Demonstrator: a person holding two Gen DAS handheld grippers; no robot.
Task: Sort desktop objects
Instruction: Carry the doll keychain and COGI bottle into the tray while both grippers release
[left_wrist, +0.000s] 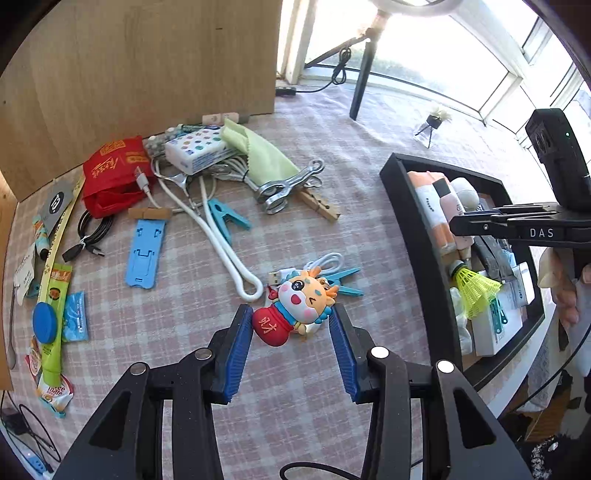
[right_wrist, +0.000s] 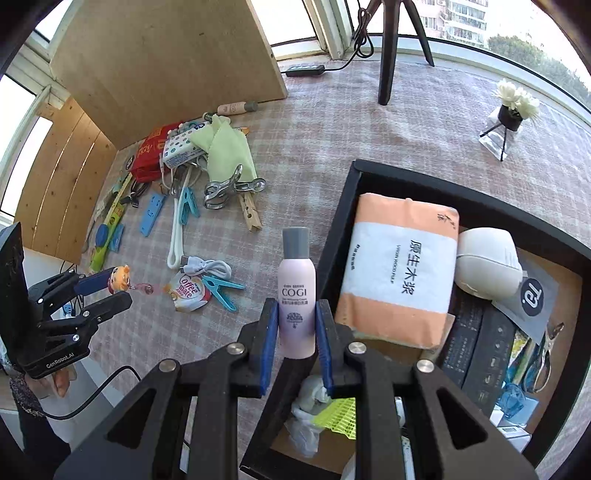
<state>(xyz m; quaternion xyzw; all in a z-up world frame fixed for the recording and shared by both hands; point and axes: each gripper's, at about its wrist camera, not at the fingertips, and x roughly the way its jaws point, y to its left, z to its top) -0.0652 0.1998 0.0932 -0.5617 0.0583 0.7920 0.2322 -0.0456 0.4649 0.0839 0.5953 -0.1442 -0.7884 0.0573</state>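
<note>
Left gripper, seen from its wrist cam, clamps a cartoon dragon keychain w/ red pouch between blue pads, above a pink checked tablecloth. At 10 o'clock: clutter incl. a red bag, white cable, blue phone stand, metal clip. At 3 o'clock: black tray holding a yellow shuttlecock.

Right wrist cam: right gripper is closed on a pink COGI bottle, upright w/ grey cap, just left of the tray's wall. Inside the tray at 2 o'clock lies an orange tissue pack. At 9 o'clock the other gripper holds the keychain.
</note>
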